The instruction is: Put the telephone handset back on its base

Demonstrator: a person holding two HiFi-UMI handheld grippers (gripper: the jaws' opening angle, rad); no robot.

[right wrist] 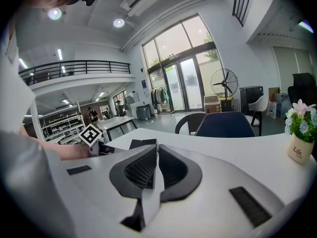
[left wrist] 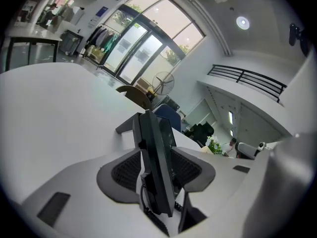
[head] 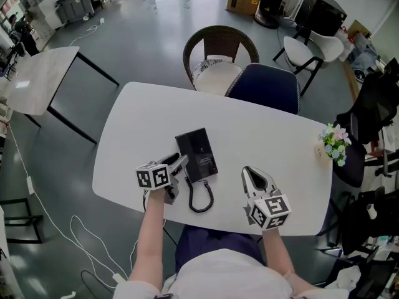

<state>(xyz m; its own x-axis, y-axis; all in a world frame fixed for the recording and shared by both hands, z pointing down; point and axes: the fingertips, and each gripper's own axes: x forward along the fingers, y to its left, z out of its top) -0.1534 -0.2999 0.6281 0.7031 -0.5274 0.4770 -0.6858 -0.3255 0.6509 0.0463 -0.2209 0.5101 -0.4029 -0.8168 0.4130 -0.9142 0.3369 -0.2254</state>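
A black telephone base (head: 204, 149) lies on the white table (head: 274, 129). The black handset (head: 185, 147) lies along the base's left side, and its coiled cord (head: 201, 199) loops toward the table's near edge. My left gripper (head: 181, 162) reaches in from the left. In the left gripper view the handset (left wrist: 156, 177) stands edge-on between the jaws of that gripper (left wrist: 157, 150), which are spread wide with a gap beside the left pad. My right gripper (head: 250, 172) rests on the table to the right of the telephone. Its jaws (right wrist: 155, 152) are shut with nothing between them.
A small pot of flowers (head: 333, 145) stands at the table's right end. A wicker chair (head: 218, 58) and a dark blue chair (head: 265, 86) stand against the far edge. Another table (head: 40, 80) is at the left, and cables lie on the floor.
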